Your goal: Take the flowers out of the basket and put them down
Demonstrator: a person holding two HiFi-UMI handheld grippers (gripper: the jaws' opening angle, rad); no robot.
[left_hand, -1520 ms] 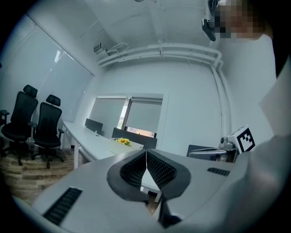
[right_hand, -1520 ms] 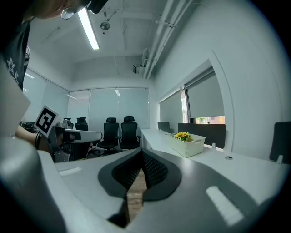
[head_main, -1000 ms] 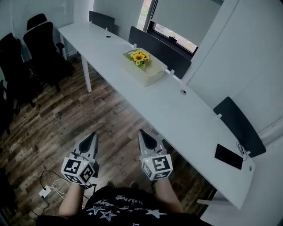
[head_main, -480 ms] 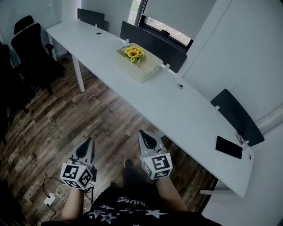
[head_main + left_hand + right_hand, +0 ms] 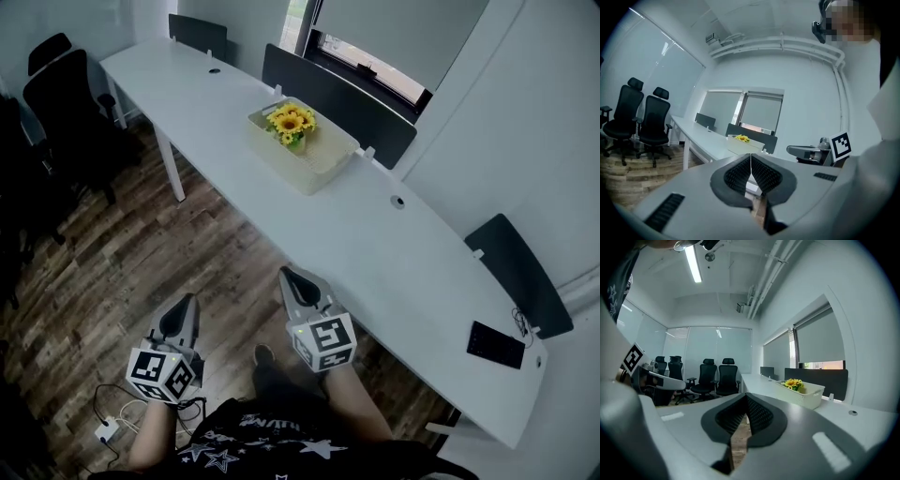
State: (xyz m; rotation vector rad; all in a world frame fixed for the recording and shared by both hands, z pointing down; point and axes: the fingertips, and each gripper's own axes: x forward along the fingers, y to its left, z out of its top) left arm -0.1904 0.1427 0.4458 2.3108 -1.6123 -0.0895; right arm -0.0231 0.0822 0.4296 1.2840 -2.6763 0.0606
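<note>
A bunch of yellow sunflowers (image 5: 291,123) stands in a cream basket (image 5: 319,164) on the long white table (image 5: 375,244), far ahead of me. The same flowers (image 5: 793,383) and basket (image 5: 808,396) show at the right in the right gripper view, and small flowers (image 5: 741,138) in the distance in the left gripper view. My left gripper (image 5: 184,311) and right gripper (image 5: 292,278) hang over the wooden floor, well short of the table. Both are shut with nothing between the jaws.
Black office chairs (image 5: 66,94) stand at the left beside the table. Dark partition panels (image 5: 337,103) line the table's far edge. A black device (image 5: 495,344) lies at the table's right end. A white power adapter with cables (image 5: 105,429) lies on the floor by my left foot.
The view has shifted slightly, so the table and basket now sit a little lower and to the right. My right gripper has moved up and left a little. Both stay shut.
</note>
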